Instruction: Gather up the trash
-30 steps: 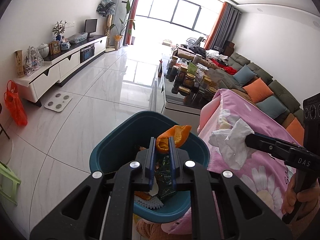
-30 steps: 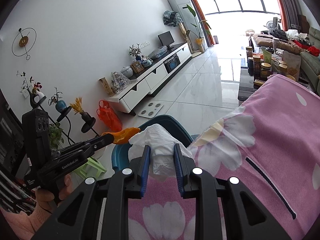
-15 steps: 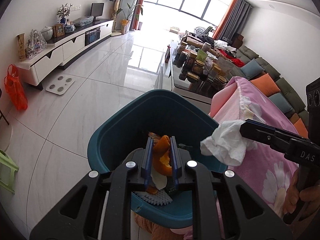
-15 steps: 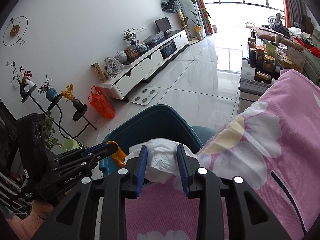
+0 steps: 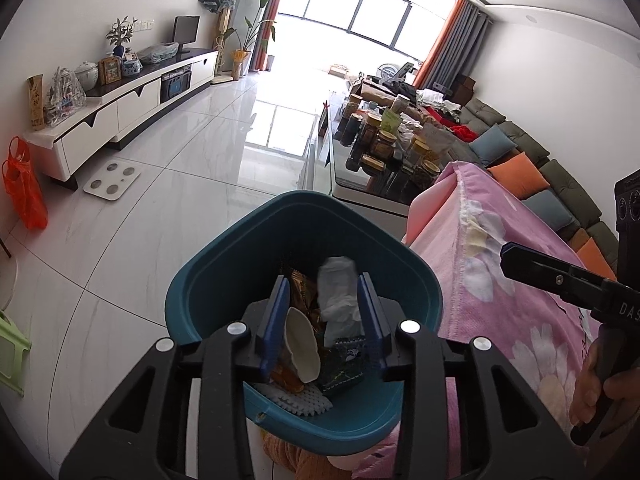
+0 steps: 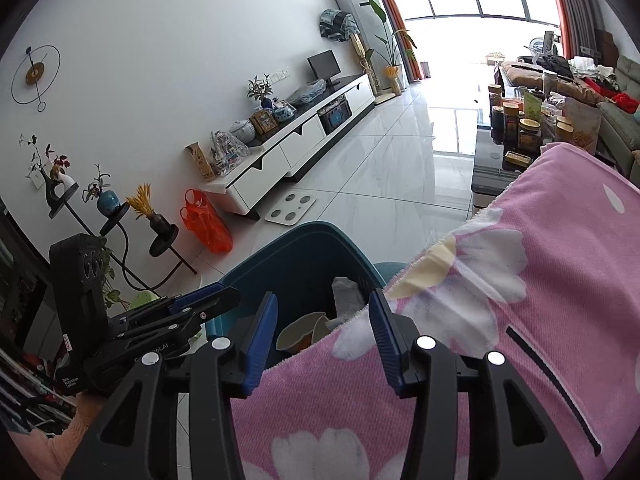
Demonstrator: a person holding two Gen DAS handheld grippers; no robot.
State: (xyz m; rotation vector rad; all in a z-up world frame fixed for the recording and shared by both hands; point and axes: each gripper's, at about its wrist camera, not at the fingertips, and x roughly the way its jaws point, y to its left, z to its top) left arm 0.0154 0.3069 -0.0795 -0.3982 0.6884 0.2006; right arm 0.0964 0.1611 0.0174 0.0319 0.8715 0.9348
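Note:
A teal trash bin (image 5: 224,276) stands on the floor beside the pink flowered table cloth (image 5: 516,312). My left gripper (image 5: 322,296) is open and empty, right above the bin's mouth. Inside the bin lie a white crumpled tissue (image 5: 338,294), an orange peel with its pale inside up (image 5: 302,344), a dark wrapper (image 5: 346,364) and other scraps. My right gripper (image 6: 322,312) is open and empty over the cloth's edge, with the bin (image 6: 296,256), the tissue (image 6: 346,296) and the peel (image 6: 298,336) just beyond it. The right gripper also shows in the left wrist view (image 5: 506,254).
A low black table (image 5: 360,184) crowded with jars stands past the bin. A sofa with cushions (image 5: 532,168) runs along the right. A white TV cabinet (image 5: 120,108), a bathroom scale (image 5: 112,180) and an orange bag (image 5: 24,192) are at the left on the tiled floor.
Both grippers opened. The orange peel dropped from the left one and the tissue from the right one, and both now lie in the bin.

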